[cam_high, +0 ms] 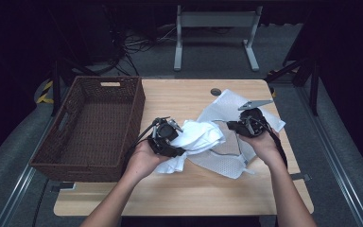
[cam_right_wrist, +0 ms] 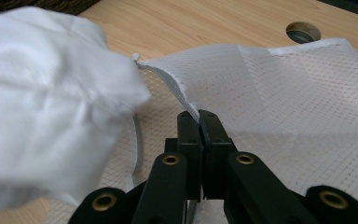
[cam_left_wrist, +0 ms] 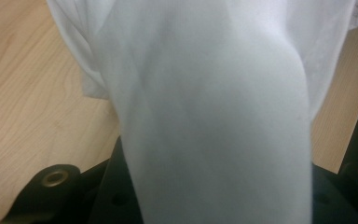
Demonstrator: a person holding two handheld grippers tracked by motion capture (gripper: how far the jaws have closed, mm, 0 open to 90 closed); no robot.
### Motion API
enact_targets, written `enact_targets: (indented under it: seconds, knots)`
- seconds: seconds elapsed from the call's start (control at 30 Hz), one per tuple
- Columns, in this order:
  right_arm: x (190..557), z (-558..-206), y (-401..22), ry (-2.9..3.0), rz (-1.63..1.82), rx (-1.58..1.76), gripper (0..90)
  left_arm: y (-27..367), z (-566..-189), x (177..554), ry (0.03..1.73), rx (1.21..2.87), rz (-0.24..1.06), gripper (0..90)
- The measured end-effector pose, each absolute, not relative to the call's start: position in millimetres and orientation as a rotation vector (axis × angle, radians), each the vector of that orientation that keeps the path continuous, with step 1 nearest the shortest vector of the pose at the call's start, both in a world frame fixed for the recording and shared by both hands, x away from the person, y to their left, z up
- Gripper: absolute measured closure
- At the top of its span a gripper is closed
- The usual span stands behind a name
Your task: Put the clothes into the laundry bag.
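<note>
At mid-table, slightly right of centre, lies the white mesh laundry bag [cam_high: 227, 158], flat on the wooden table [cam_high: 179, 194], with its long axis running from the near-centre up toward the far right corner. Its zippered opening edge faces left, toward the white garment [cam_high: 201, 135].

Garment: a bunched white cloth, lying at the bag's mouth and partly over the mesh, its bulk trailing toward the near left. It sits directly left of the bag opening, touching it.

Left gripper [cam_high: 166, 137]: clamped on the garment; in the left gripper view the cloth [cam_left_wrist: 214, 130] runs up out of the jaws and hides the pads, so the pinch is judged from the cloth gathered there.

Right gripper [cam_right_wrist: 199, 116]: jaws pressed together, pinching the bag's zipper edge [cam_right_wrist: 168, 77]; in the high view it [cam_high: 236, 125] sits on the far right side of the bag.

Key relation: garment lies left of the held edge, so the feed direction is left to right, into the mouth. Left hand is nearer the garment; right hand is nearer the opening.

Wicker basket [cam_high: 92, 127] stands at the table's left edge, just beside the left hand [cam_high: 142, 161], apart from the cloth.
</note>
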State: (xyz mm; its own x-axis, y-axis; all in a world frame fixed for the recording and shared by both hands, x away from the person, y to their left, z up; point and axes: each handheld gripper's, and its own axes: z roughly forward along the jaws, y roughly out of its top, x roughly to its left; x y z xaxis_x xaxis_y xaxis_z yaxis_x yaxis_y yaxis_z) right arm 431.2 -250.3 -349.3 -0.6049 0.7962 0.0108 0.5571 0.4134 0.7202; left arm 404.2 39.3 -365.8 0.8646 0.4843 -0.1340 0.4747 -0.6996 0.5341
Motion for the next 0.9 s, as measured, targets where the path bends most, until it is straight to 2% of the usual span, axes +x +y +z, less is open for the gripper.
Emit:
enact_targets:
  seconds: [0.9]
  knots:
    - [419, -348, -233, 2.373, 1.018, 1.124, 88.2, 12, -390, 397, 0.605, 2.546, 0.003, 69.2]
